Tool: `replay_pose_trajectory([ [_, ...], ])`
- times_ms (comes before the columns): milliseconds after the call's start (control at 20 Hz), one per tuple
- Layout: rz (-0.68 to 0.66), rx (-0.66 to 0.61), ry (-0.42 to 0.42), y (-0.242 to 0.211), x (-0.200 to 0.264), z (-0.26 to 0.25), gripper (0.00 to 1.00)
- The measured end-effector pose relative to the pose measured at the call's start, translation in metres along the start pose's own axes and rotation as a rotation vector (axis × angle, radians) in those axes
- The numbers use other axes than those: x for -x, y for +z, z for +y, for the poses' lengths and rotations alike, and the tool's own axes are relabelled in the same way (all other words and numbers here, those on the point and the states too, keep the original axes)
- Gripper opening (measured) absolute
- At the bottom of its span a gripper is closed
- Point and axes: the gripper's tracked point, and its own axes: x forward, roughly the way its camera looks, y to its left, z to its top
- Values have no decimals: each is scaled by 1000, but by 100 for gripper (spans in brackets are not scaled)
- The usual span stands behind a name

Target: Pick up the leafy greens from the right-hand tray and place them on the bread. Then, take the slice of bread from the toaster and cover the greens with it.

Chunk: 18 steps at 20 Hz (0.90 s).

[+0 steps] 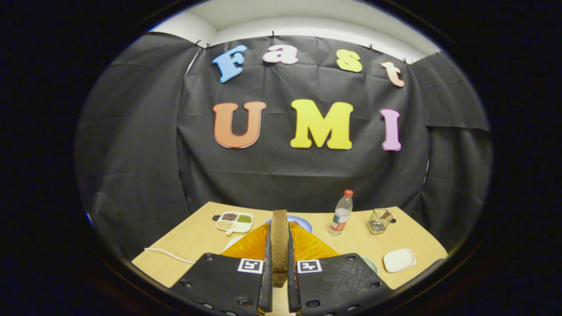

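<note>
Carrying the slice of bread [279,237] edge-on, pinched between the fingers of our tool [279,281].
We judge this the second step: next, lower it flat over the greens. Its long axis runs 6 to 12 o'clock, upright, above the counter [197,239], with the blue plate [303,221] just beyond.

No word or number can be read on the table's things. Each finger of the gripper [279,227] carries a square black-and-white coded marker, one on the left finger [250,266] and one on the right [309,266] (patterns, not letters). The fingers are pressed from both sides on the slice of bread [279,240], which stands edge-on between them. The bottle [341,214] beyond them bears a label [338,224], whose print is too small to make out.
</note>
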Motion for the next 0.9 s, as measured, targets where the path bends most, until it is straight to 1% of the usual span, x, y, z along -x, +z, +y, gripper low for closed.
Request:
replay_pose_trajectory([
  [100, -2, -8, -34, -4, -3, -22, 14],
  [250, 31, -42, -69, -22, -12, -52, 14],
  [400, 78, -61, -123, -49, -27, -83, 13],
  [550, 110, -73, -144, -77, -46, -100, 14],
  [700, 163, -80, -149, -111, -66, -112, 14],
  [800, 199, -117, -119, -132, -77, -113, 13],
  [900, 243, -145, -106, -151, -87, -120, 14],
])
